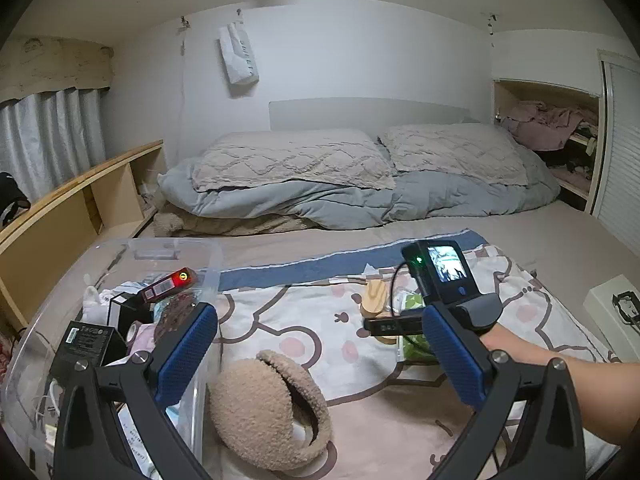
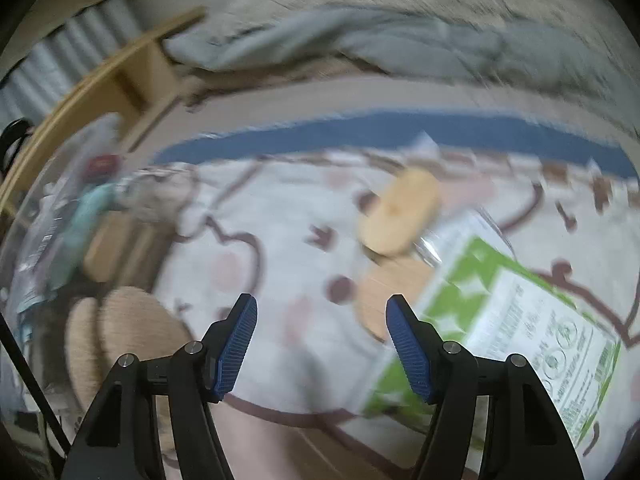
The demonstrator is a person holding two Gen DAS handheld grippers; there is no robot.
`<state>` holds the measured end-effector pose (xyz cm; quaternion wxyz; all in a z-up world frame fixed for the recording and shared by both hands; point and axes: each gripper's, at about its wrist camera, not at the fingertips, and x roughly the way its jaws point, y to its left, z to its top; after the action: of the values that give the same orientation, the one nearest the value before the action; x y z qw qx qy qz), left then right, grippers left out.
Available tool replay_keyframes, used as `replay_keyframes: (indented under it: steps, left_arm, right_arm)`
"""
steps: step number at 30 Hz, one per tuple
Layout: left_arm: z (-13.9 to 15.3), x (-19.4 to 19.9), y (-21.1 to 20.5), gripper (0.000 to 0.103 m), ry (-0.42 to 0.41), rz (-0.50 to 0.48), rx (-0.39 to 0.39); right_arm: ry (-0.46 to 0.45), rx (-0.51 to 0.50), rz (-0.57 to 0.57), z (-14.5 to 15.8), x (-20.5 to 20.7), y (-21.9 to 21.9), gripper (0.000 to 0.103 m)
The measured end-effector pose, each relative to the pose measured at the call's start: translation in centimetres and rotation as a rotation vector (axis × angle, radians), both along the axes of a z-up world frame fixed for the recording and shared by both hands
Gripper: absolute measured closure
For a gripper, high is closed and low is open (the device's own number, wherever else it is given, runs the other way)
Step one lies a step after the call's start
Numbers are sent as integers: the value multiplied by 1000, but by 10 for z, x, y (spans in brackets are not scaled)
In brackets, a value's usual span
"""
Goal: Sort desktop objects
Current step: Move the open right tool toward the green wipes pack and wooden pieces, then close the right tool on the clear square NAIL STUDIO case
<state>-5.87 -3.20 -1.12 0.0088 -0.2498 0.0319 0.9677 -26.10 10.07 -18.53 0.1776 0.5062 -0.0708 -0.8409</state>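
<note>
Looking through the left wrist view, everything is sharp: at the left edge a clear plastic bin (image 1: 176,248) sits on the bed, crowded with boxes, one red-tipped device (image 1: 176,280) lying on top. The left gripper (image 1: 320,344) fills the bottom of the frame, its two blue pads (image 1: 188,356) spread wide apart with nothing between them but the cartoon-print blanket (image 1: 312,320). One fuzzy tan earmuff (image 1: 268,412) lies at lower centre, just right of the bin. Right of centre, the right gripper's body with its lit screen (image 1: 444,280) points down over a wooden piece (image 1: 376,296) and a green packet (image 1: 412,344), a forearm (image 1: 560,376) trailing to the right edge. One white box (image 1: 616,312) rests at the far right. Two pillows (image 1: 360,156) lie at the top, seen here only.

The right wrist view is blurred. The bin shows as a smear at the left, the earmuff (image 2: 120,328) at lower left. The right gripper (image 2: 322,344) stands partly apart, holding nothing. Two wooden pieces show here: an oval block (image 2: 400,212) above centre and a flatter piece (image 2: 388,296) just below it. The green packet (image 2: 516,320), with its printed label, fills the lower right.
</note>
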Motion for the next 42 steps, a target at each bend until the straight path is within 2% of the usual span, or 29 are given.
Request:
replay_keyframes:
  steps: [1, 2, 3, 4, 6, 9, 13, 17, 26, 32, 36, 42]
  left_arm:
    - [-2, -2, 1, 0, -4, -2, -1]
    - [-2, -4, 1, 0, -7, -4, -1]
    - [-3, -5, 1, 0, -12, -5, 2]
    - [-5, -7, 0, 0, -17, -2, 6]
    - [-6, -9, -1, 0, -24, -1, 14]
    - [-9, -9, -2, 0, -35, -3, 14]
    - [-10, -8, -3, 0, -36, -1, 8]
    - [-12, -11, -5, 0, -47, 2, 25]
    - [-21, -16, -4, 0, -118, -33, 89]
    - [-27, -16, -10, 0, -134, -43, 52]
    - [-31, -23, -22, 0, -154, -32, 83]
    - [-40, -33, -32, 0, -197, -23, 142]
  right_arm:
    - [-22, -2, -17, -5, -2, 8, 36]
    - [-39, -15, -30, -9, -3, 18, 42]
    - [-53, -38, -36, -12, -5, 28, 53]
    - [-64, -54, -43, -13, -6, 37, 58]
    - [-66, -38, -71, -12, -7, 55, 58]
    - [-49, 62, -143, -14, -9, 85, 58]
    - [-51, 68, -258, -15, -6, 134, 58]
    - [-42, 49, -317, -11, -8, 155, 58]
    - [-18, 40, -267, -1, -44, 111, 58]
    - [-41, 16, -299, -27, -75, 94, 58]
    - [-59, 38, -295, -46, -87, 83, 58]
    - [-48, 28, -295, -51, -104, 77, 58]
